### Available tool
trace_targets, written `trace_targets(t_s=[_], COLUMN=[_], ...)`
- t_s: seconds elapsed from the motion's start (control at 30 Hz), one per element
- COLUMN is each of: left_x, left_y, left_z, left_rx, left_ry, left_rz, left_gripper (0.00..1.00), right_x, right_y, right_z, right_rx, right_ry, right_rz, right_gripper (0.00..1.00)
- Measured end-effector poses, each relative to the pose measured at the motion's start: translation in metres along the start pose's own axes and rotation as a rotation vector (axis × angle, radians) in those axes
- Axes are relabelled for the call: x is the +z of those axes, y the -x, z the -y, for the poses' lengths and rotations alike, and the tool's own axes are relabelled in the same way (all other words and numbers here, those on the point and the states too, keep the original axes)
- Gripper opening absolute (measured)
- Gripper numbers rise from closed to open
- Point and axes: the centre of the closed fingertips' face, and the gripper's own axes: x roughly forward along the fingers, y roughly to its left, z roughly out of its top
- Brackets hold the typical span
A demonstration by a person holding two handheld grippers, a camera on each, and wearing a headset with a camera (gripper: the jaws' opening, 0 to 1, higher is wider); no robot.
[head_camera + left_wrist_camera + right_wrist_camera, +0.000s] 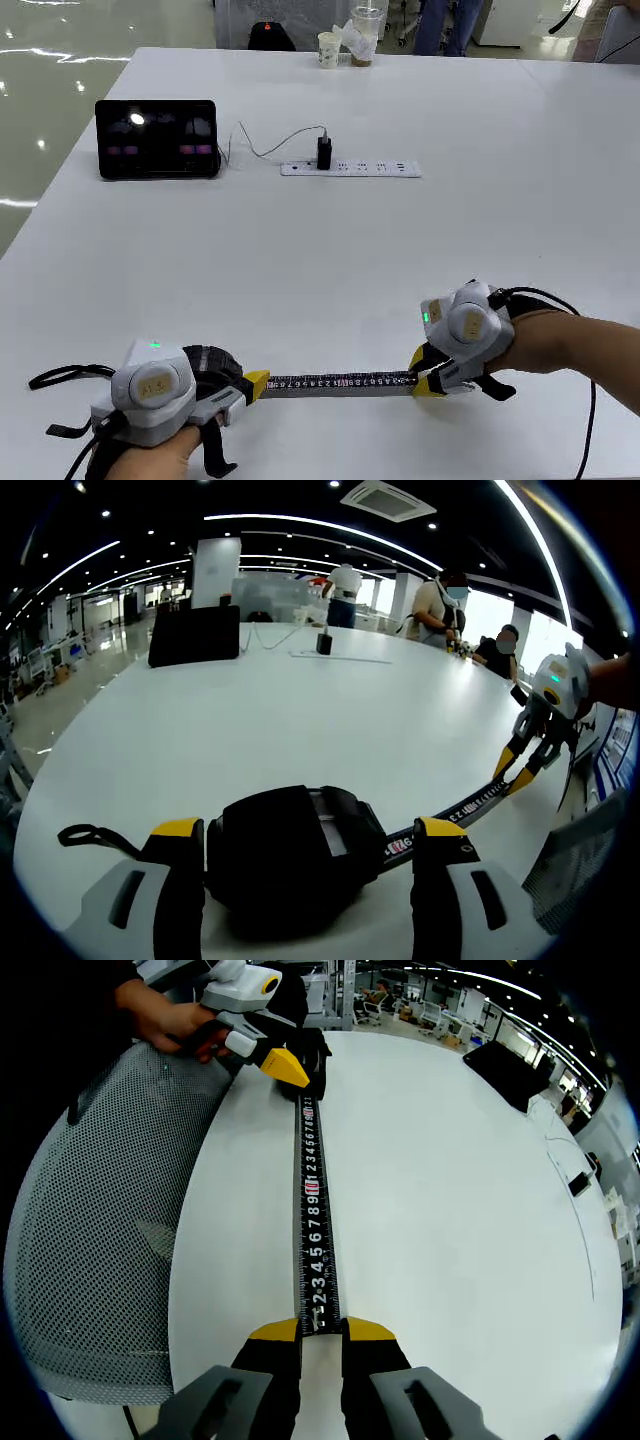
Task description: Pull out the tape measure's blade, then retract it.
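Left gripper (248, 385), at seven o'clock, lies level, jaws clamping the tape measure case (212, 362); right gripper (420, 381), at five o'clock, points toward nine, pinching the extended blade (340, 381).

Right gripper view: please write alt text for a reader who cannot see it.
The right gripper pinches the end of the tape measure's blade, which runs straight across a white table to its black case, held by the left gripper. A grey mesh chair is beside the table.
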Motion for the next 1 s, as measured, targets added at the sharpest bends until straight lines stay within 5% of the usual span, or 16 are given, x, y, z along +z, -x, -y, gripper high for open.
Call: trace_targets(t_s=[0.23, 0.37, 0.73, 1.0], left_x=[-0.0046, -0.0007, -0.0029, -0.0037], left_y=[-0.0006, 0.0, 0.0023, 0.0013], left_z=[-0.0057, -0.0044, -0.0096, -0.01], left_rx=[0.023, 0.021, 0.047, 0.05], left_ry=[0.039, 0.052, 0.073, 0.057], left_rz=[-0.02, -0.005, -0.027, -0.034], left_gripper=[0.76, 0.73, 0.66, 0.65], right_x=[0.0003, 0.0004, 0.0002, -0.0001], right_y=[-0.0009, -0.0006, -0.002, -0.0016], right_z=[0.0001, 0.0016, 0.0033, 0.0014], right_rx=[-0.002, 0.015, 0.028, 0.005], right_ry=[-0.017, -0.138, -0.138, -0.103], right_rz=[-0.044, -0.043, -0.135, -0.111], right_gripper=[0.11, 0.11, 0.11, 0.11])
